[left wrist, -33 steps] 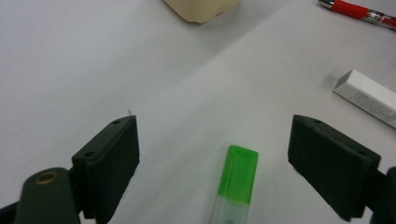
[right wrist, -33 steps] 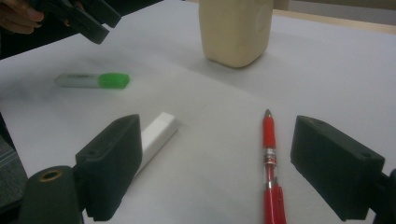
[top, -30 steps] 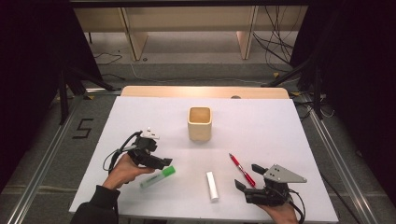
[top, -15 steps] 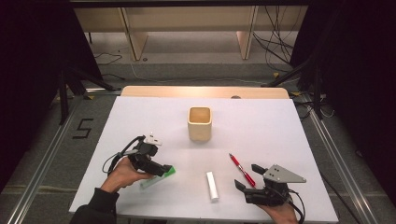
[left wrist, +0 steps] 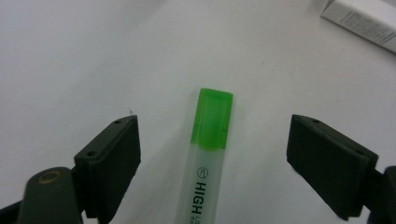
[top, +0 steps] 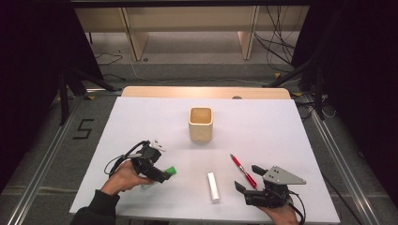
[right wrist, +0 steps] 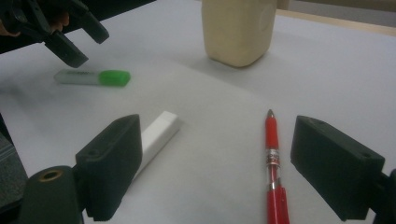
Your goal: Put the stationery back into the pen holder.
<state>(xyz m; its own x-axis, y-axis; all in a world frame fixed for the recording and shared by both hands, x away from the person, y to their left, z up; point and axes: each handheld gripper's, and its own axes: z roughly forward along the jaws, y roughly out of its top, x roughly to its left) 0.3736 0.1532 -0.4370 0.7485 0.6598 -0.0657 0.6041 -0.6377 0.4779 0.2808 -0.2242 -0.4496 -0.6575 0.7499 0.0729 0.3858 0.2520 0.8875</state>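
The left hand-held gripper has come down over the green highlighter in the last second. A second ago it hung a little above and behind the pen; now, in the left gripper view, its jaws stand wide apart with the highlighter lying flat on the table between them, green cap pointing away toward twelve o'clock, touching neither jaw. So it is released, not yet gripping, but lined up to close. The highlighter itself has not moved: it lies at about eight o'clock from the tan cup, near the table's front left.

The right hand-held gripper has held its place at about five o'clock from the cup, jaws open and empty. In its own view the red pen lies between the jaws on the table and the white tube just beside its left jaw, neither one held.

I would judge the work to be gathering these pens into the cup, and the first pickup is about to happen: the left jaws need only to squeeze, then lift toward one o'clock.
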